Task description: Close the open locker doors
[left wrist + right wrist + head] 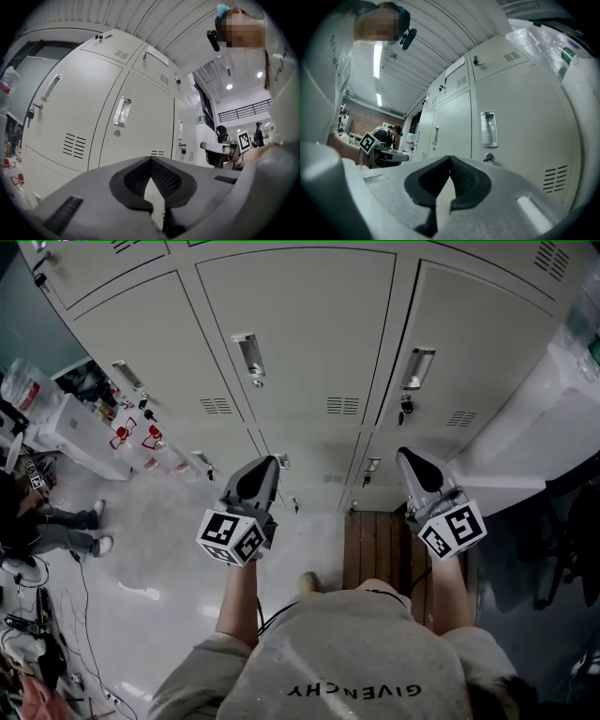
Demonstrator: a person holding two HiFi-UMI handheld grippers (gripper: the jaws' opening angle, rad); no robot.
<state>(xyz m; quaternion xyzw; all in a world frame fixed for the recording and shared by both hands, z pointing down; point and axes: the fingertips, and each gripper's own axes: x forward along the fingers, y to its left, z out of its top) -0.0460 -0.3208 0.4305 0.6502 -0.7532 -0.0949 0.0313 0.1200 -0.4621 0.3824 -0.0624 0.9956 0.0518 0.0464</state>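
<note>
A bank of pale grey lockers fills the head view, and every door I can see lies flush in its frame: the left door [150, 338], the middle door [300, 324] with its recessed handle [249, 354], and the right door [478, 334] with a key [406, 407] hanging below its handle. My left gripper [271, 462] is held in front of the middle column, shut and empty, a short way off the doors. My right gripper [403, 455] points at the right column, also shut on nothing. In the left gripper view the jaws [150, 160] meet before a closed door [140, 122]; in the right gripper view the jaws [450, 158] do the same [520, 131].
A wooden platform [380, 549] lies on the floor under my right side. A white cabinet [553, 427] stands at the right. At the left are a white cart [75, 432] with bottles, a seated person's legs [66, 526] and cables [84, 615] on the floor.
</note>
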